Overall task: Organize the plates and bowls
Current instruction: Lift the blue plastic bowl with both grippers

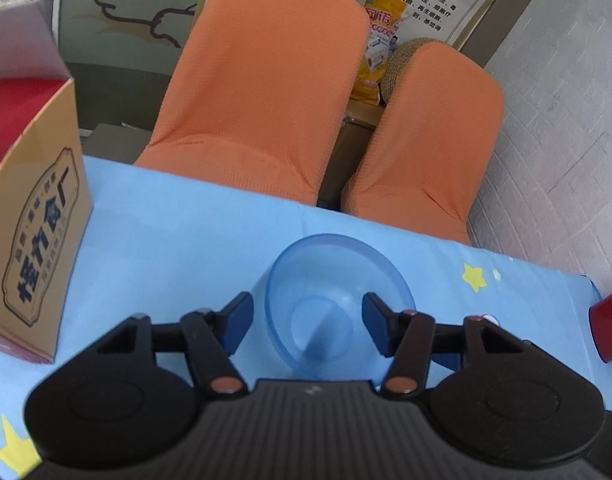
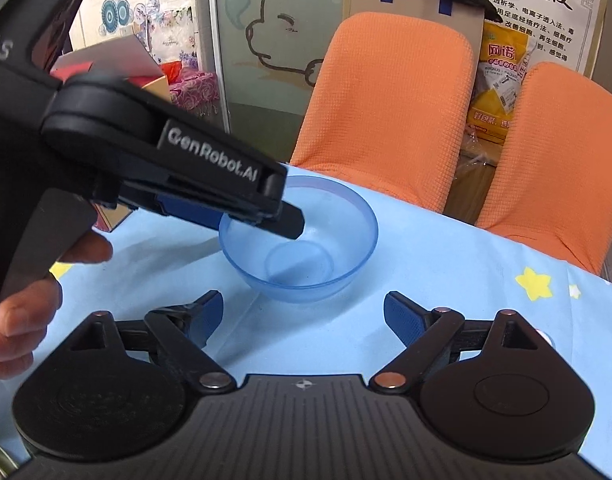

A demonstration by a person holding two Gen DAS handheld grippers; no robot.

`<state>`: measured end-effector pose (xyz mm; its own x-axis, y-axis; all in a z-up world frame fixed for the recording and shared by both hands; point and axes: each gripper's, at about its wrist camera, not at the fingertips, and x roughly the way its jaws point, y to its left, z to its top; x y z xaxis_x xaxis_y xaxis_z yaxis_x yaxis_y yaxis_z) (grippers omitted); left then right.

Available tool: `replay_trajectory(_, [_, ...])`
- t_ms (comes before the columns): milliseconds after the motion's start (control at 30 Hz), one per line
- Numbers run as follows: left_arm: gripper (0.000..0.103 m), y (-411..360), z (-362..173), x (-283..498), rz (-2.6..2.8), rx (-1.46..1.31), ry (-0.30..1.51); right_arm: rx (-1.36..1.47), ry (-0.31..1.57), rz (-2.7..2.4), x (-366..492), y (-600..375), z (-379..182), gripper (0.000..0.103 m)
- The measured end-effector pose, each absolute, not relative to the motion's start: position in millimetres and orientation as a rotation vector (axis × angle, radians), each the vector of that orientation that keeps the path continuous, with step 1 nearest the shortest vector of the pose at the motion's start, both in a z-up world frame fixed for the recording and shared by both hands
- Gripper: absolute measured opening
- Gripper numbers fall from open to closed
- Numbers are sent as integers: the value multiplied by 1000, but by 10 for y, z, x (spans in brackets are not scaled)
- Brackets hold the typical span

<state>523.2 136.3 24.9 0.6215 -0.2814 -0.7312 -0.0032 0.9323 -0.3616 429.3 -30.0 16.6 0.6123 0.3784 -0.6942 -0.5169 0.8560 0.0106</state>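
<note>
**Left hand-held gripper straddling bowl rim, right idle**

Translucent blue plastic bowl [image 2: 300, 240] sat upright on the surface with the light-blue star-print cloth [image 2: 445, 264], directly ahead of both hand-held grippers.

Left hand-held gripper [image 1: 307, 314]: jaws were spread wide, blue pads either side of the bowl's near rim. From the right wrist view, one finger [image 2: 290, 222] reached over the rim into the bowl, the other sat outside the wall. Jaws weren't clamped; couldn't tell whether either pad touched the wall. Person's left hand [image 2: 22, 312] gripped the handle at the left edge of the right wrist view.

Right hand-held gripper [image 2: 304, 314]: jaws were wide apart, nothing between them. Bowl was just beyond its fingertips, apart from them.

Other stuff:
- Tan cardboard box with dark printed logo [image 1: 38, 240] stood on the surface left of the left hand-held gripper.
- Red object [image 1: 609, 328], cut off at the frame edge, was on its right.
- Two orange fabric-covered chairs [image 1: 262, 88] stood beyond the far edge of the surface.
- Yellow printed bag [image 2: 501, 84] showed between the chair backs.
</note>
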Motion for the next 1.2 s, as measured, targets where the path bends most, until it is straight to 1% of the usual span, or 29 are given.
replay_trajectory(200, [58, 1272, 147, 5429, -196, -294, 922, -182, 773, 517, 4378, -225, 89, 103])
replay_trajectory(367, [31, 1241, 37, 5434, -260, -242, 930, -173, 760, 529, 4442, -164, 12, 103])
replay_trajectory(433, [25, 1232, 13, 5415, -256, -211, 927, -190, 742, 507, 4435, -157, -6, 103])
replay_trajectory(500, [25, 1277, -4, 5403, -272, -250, 937, -206, 721, 507, 4419, -184, -10, 103])
replay_trajectory(633, [25, 1245, 67, 5314, -259, -224, 918, -174, 719, 507, 4412, -234, 42, 103])
replay_trajectory(833, [25, 1200, 361, 5036, -234, -205, 867, -204, 680, 509, 4254, -231, 264, 103])
replay_trajectory(1067, [25, 1040, 818, 4430, -255, -200, 807, -191, 616, 504, 3825, -397, 612, 103])
replay_trajectory(1200, [25, 873, 963, 3963, -283, -183, 773, -165, 584, 488, 3459, -563, 766, 103])
